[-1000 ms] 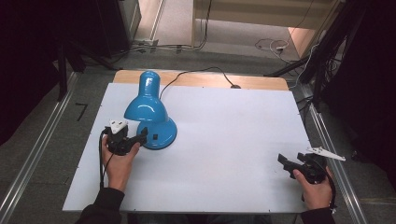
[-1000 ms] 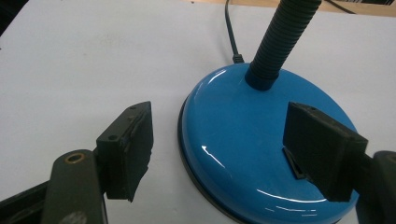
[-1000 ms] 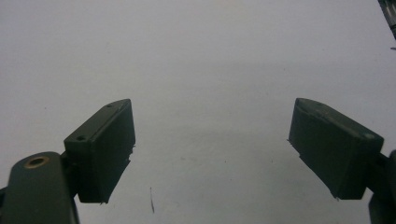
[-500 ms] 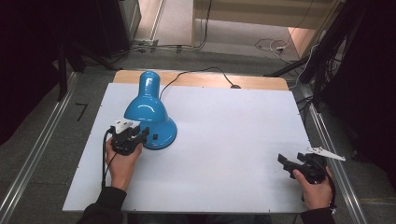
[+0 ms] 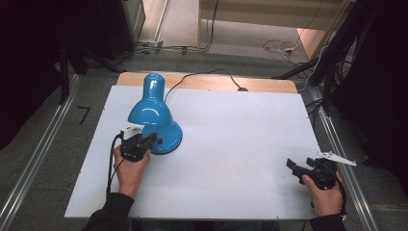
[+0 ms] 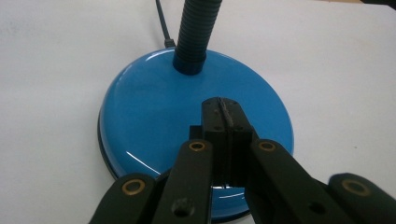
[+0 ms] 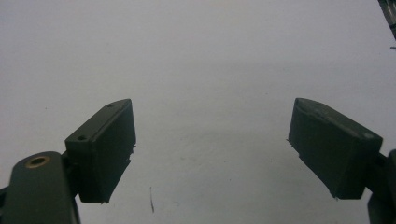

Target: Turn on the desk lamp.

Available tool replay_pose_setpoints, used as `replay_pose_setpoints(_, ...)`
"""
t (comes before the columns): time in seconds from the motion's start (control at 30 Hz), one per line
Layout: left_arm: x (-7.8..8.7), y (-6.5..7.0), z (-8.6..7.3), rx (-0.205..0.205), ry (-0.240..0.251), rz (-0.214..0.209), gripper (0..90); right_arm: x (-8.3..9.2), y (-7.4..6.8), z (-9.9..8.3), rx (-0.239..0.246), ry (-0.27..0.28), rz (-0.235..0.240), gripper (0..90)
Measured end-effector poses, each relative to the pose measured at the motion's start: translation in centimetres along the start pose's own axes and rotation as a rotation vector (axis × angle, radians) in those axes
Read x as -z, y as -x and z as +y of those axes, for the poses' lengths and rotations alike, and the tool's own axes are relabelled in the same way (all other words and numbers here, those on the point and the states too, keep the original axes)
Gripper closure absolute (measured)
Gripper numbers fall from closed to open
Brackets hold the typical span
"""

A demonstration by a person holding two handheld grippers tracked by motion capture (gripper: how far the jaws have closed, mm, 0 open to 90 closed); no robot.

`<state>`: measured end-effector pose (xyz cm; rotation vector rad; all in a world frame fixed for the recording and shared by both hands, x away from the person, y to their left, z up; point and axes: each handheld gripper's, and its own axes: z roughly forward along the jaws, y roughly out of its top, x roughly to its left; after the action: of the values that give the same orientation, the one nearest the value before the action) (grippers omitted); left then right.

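Left gripper (image 5: 150, 140) has advanced over the last second from just short of the lamp base to on top of it; its jaws now sit over the near part of the blue lamp base (image 6: 154, 121). In the left gripper view the jaws are pressed together with no gap and nothing between them, tips low over the glossy dome or touching it; contact cannot be confirmed. Right gripper (image 5: 299, 169) has not moved.

Judgement: closed jaws aimed down at the base read as a press or push, probably at a switch. A small dark mark on the base rim (image 5: 160, 141) beside the jaw tips may be that switch, too small to be sure.

Desk lamp (image 5: 153, 111) stands near the left edge of the white surface (image 5: 240, 144), about midway between far and near edges. Ribbed neck (image 6: 196, 32) rises from the far part of the base; shade (image 5: 151, 109) leans over it.

Right gripper rests near the near right corner, well apart from the lamp, jaws spread wide and empty above bare surface in the right gripper view.

Around: black power cord (image 5: 207, 77) runs from the lamp over the far edge. Nothing lies between the left gripper and the base. Neck and overhanging shade crowd the space above the jaws.
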<state>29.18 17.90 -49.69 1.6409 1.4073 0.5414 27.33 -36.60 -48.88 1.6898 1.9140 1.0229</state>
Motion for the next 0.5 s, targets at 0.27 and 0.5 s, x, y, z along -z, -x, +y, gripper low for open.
replay_pose_setpoints(0.27,-0.19,0.25,-0.20,0.003,-0.004,-0.017,90.0,0.01,0.01,0.00,-0.001,0.000,0.002,13.6)
replay_pose_setpoints(0.5,-0.31,0.32,-0.28,0.004,-0.012,-0.026,90.0,0.02,0.01,0.01,-0.002,0.000,0.003,13.6)
